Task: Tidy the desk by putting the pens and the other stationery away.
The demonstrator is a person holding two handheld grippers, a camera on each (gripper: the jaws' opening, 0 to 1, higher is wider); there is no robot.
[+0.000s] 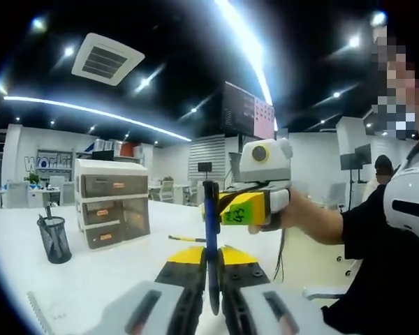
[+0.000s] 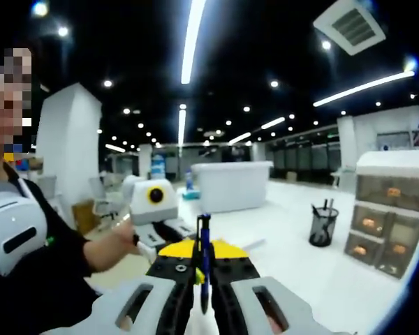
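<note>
Both grippers point(image 1: 211, 279) point(image 2: 202, 279) pinch 1 slim blue plastic pen point(image 1: 210, 237) upright — a handover, seemingly — next, the black mesh pen cup point(image 1: 54, 239).

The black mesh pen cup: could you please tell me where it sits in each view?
Left gripper view: the black mesh pen cup stands at the left, left of the drawer unit.
Right gripper view: it stands at the right, again left of the drawer unit.
Shared landmark: the drawer unit.
</note>
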